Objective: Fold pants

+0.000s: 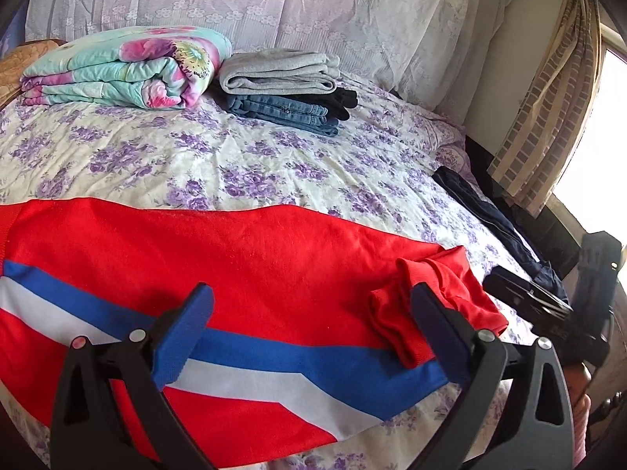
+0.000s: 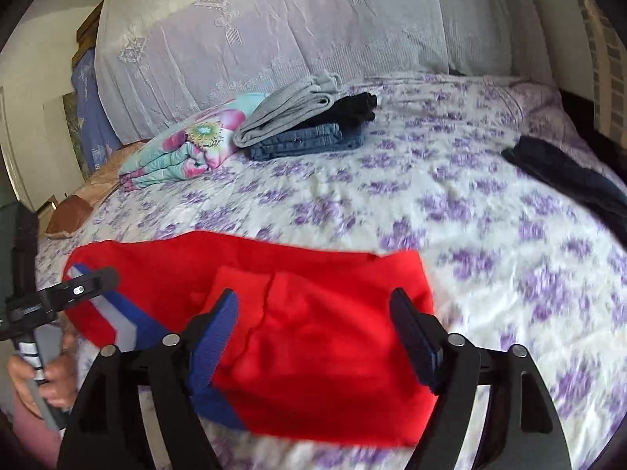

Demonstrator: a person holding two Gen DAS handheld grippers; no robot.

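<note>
The red pants (image 1: 250, 258) lay flat on the flowered bedspread (image 1: 243, 164), directly beneath and ahead of both claws, the blue and white side stripe running under the left gripper (image 1: 309, 325). The cuff end appeared already turned back over the leg, resting bunched against that claw's right finger. Judged progress: one fold made, partly untidy; further folds and a final squaring remained, then likely transfer to the stack.

Left gripper stood apart, clamped on nothing, fabric between its fingers but not pinched. Right gripper (image 2: 313, 325) likewise stood apart over the folded red end, nothing gripped.

Well beyond both claws, a stack of folded garments (image 1: 286, 90), grey on top, denim and black below, sat beside a rolled floral quilt (image 1: 121, 66). To the right of the claws, a dark garment (image 2: 568, 180) lay unfolded near the bed edge. Nothing obstructed the pants; the loose cuff bunch was the only irregularity noted
</note>
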